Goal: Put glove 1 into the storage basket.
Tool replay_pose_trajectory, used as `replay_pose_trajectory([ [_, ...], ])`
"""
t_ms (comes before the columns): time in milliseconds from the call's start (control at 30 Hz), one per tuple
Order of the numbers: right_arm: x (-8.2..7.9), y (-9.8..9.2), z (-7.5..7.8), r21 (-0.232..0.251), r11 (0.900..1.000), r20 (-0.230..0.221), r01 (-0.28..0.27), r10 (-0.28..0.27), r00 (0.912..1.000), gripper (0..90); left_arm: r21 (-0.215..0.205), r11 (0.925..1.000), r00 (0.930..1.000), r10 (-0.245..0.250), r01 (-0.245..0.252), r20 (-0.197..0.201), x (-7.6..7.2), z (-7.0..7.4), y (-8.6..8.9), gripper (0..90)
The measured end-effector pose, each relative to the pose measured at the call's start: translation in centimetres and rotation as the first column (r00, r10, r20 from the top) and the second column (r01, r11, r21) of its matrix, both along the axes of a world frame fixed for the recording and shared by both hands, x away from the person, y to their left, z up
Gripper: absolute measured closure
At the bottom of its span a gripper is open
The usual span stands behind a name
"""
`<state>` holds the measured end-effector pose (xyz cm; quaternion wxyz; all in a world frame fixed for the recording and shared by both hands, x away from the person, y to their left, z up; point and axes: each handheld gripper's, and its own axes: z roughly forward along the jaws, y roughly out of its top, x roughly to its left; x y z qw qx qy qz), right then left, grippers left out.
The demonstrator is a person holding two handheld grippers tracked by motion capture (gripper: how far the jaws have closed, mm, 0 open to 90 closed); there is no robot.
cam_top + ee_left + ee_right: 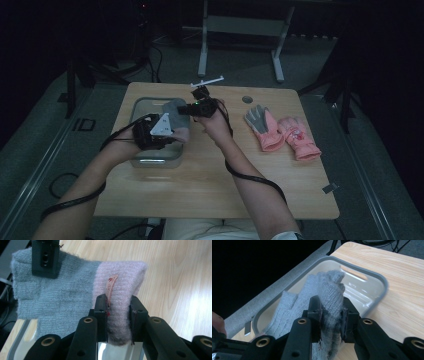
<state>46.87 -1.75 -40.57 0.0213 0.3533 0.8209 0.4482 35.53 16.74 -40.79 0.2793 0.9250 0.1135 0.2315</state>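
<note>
Fuzzy knit glove, glossy wooden table

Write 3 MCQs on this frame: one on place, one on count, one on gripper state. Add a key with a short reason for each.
1. Where is the grey and pink knit glove?
A. Flat on the table's right side
B. Held over the clear bin
C. On the floor

2. How many pink gloves lie on the table to the right?
A. Two
B. Four
C. None

3. What is the left gripper doing?
A. Open, holding nothing
B. Clamped on the bin's rim
C. Shut on the glove's pink cuff

Key:
1 B: both gripper views show the glove pinched above the bin.
2 A: the high view shows two, side by side.
3 C: the left gripper view shows pink knit squeezed between the pads, while the right gripper pinches the grey end.
</note>
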Motion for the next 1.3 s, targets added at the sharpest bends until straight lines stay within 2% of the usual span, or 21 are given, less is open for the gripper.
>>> replay_pose_trajectory([
  [167, 0.4, 2.6, -0.9, -0.001, 1.000, -0.017, -0.012, 0.012, 0.9998, 74.2, 0.013, 0.9999, 0.9997, 0.005, -0.005, -0.024, 0.4, -0.5, 1.9, 72.2],
  [233, 0.7, 3.5, -1.4, -0.008, 1.000, -0.022, -0.017, 0.017, 0.9996, 74.2, 0.021, 0.9998, 0.9991, 0.007, -0.006, -0.042, 0.7, -1.1, 3.3, 72.2],
  [267, 0.8, 3.9, -1.6, -0.009, 1.000, -0.025, -0.018, 0.017, 0.9995, 74.2, 0.021, 0.9998, 0.9991, 0.007, -0.006, -0.042, 0.7, -1.1, 3.3, 72.2],
  [300, 0.9, 4.4, -2.0, -0.012, 1.000, -0.029, -0.020, 0.020, 0.9994, 74.2, 0.029, 0.9996, 0.9987, 0.006, -0.005, -0.051, 1.0, -1.6, 4.0, 72.2],
  [400, 1.1, 5.1, -2.7, -0.019, 1.000, -0.038, -0.019, 0.018, 0.9991, 74.2, 0.056, 0.9985, 0.9990, 0.003, -0.001, -0.044, 1.1, -2.2, 4.5, 72.2],
  [433, 1.3, 5.6, -3.5, -0.019, 1.000, -0.049, -0.011, 0.010, 0.9987, 74.2, 0.078, 0.9969, 0.9988, -0.008, 0.012, -0.047, 1.4, -2.9, 4.6, 72.3],
  [500, 1.4, 5.7, -4.0, -0.026, 1.000, -0.053, -0.005, 0.004, 0.9986, 74.2, 0.091, 0.9956, 0.9987, -0.014, 0.019, -0.049, 1.6, -3.3, 4.7, 72.3],
  [533, 1.7, 6.0, -4.9, -0.044, 0.999, -0.066, 0.006, -0.008, 0.9978, 74.1, 0.110, 0.9937, 0.9975, -0.018, 0.025, -0.068, 2.2, -4.2, 4.6, 72.2],
  [567, 1.7, 6.0, -4.9, -0.044, 0.999, -0.066, 0.006, -0.008, 0.9978, 74.1, 0.110, 0.9937, 0.9975, -0.018, 0.025, -0.068, 2.2, -4.2, 4.6, 72.3],
  [600, 2.0, 6.1, -5.7, -0.057, 0.998, -0.082, 0.016, -0.021, 0.9964, 74.1, 0.135, 0.9907, 0.9960, -0.008, 0.020, -0.089, 2.8, -4.8, 4.5, 72.2],
  [667, 2.2, 6.1, -6.4, -0.068, 0.997, -0.091, 0.027, -0.033, 0.9953, 73.8, 0.140, 0.9900, 0.9959, 0.002, 0.011, -0.090, 3.0, -5.1, 4.3, 72.3],
  [700, 2.4, 6.0, -6.6, -0.068, 0.997, -0.100, 0.029, -0.036, 0.9943, 73.8, 0.140, 0.9901, 0.9940, 0.004, 0.011, -0.109, 3.3, -5.6, 4.1, 72.3],
  [800, 2.7, 6.0, -7.3, -0.080, 0.996, -0.119, 0.037, -0.046, 0.9918, 73.2, 0.156, 0.9874, 0.9926, -0.005, 0.024, -0.122, 3.7, -6.0, 3.9, 72.3],
  [933, 2.8, 6.0, -7.7, -0.117, 0.992, -0.105, 0.044, -0.056, 0.9929, 69.1, 0.158, 0.9864, 0.9867, -0.018, 0.044, -0.162, 4.6, -6.5, 3.6, 72.3],
  [967, 2.9, 6.0, -7.7, -0.123, 0.991, -0.101, 0.049, -0.062, 0.9929, 66.3, 0.183, 0.9822, 0.9839, -0.012, 0.045, -0.178, 5.2, -6.9, 3.3, 72.2],
  [1033, 2.9, 5.6, -7.7, -0.115, 0.991, -0.090, 0.066, -0.076, 0.9930, 61.8, 0.188, 0.9809, 0.9802, -0.012, 0.050, -0.198, 5.7, -7.3, 3.0, 72.1],
  [1067, 3.0, 5.3, -7.6, -0.086, 0.994, -0.098, 0.068, -0.076, 0.9923, 61.4, 0.188, 0.9809, 0.9802, -0.012, 0.050, -0.198, 5.7, -7.3, 3.0, 72.0],
  [1100, 3.0, 5.0, -7.5, -0.060, 0.996, -0.104, 0.063, -0.069, 0.9921, 59.4, 0.201, 0.9781, 0.9755, -0.009, 0.054, -0.220, 6.2, -7.7, 2.7, 71.9],
  [1133, 3.0, 5.0, -7.5, -0.060, 0.996, -0.104, 0.063, -0.069, 0.9921, 59.4, 0.201, 0.9781, 0.9755, -0.009, 0.054, -0.220, 6.2, -7.7, 2.7, 71.8],
  [1167, 2.8, 4.7, -7.2, -0.069, 0.996, -0.075, 0.056, -0.061, 0.9953, 58.3, 0.202, 0.9778, 0.9754, -0.008, 0.053, -0.220, 6.4, -7.9, 2.6, 71.7],
  [1300, 2.7, 4.1, -7.0, -0.066, 0.997, -0.074, 0.043, -0.048, 0.9961, 56.6, 0.219, 0.9740, 0.9674, -0.001, 0.058, -0.253, 6.7, -8.5, 1.9, 70.4],
])
